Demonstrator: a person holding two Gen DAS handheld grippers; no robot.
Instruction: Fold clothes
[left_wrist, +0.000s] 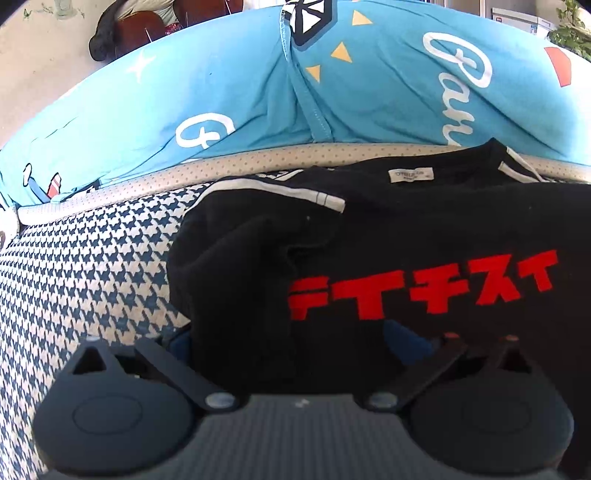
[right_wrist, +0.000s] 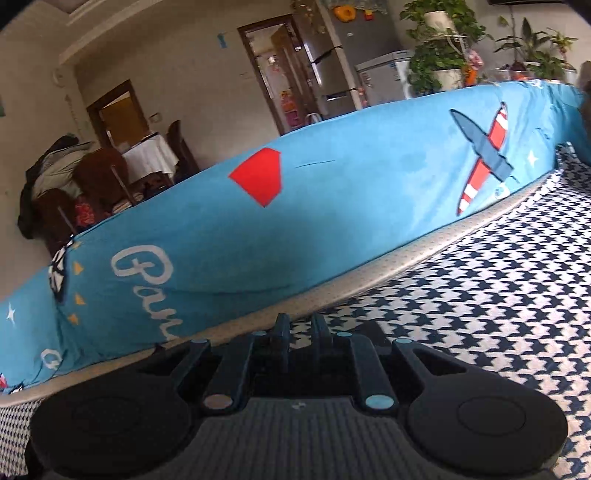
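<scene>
The left claw (left_wrist: 295, 339) stands spread wide, its two blue-padded fingers (left_wrist: 406, 338) well apart at 9 and 3 o'clock of the gap, and the near hem of a black T-shirt (left_wrist: 388, 236) lies between them. Whether the pads press the cloth cannot be told, since the fabric covers most of both fingers. The black T-shirt runs from the claw toward 12 and 2 o'clock, lying mostly flat with red block lettering (left_wrist: 421, 291) across its chest, a white neck label (left_wrist: 411, 174) at its far end and white-striped sleeve trim (left_wrist: 280, 190) toward 11 o'clock. A loose fold bunches at the shirt's 9 o'clock edge. It rests on a houndstooth cushion (left_wrist: 92, 266), which shows bare toward 9 o'clock of the claw. Beyond the shirt, at 12 o'clock, a dotted beige piping (left_wrist: 258, 160) edges the cushion, and behind it rises a blue printed cover (left_wrist: 221, 85) with white script.

The right claw (right_wrist: 301, 332) is clenched, its fingers nearly together and empty, a sliver of the pattern showing between them. It hovers low over the houndstooth cushion, which spreads toward 3 o'clock. From 9 to 1 o'clock runs the blue printed cover, bearing a red patch (right_wrist: 258, 177) and a striped aeroplane (right_wrist: 484, 158). Past it stand potted plants (right_wrist: 439, 48) at 1 o'clock and wooden chairs (right_wrist: 99, 173) at 10 o'clock.
</scene>
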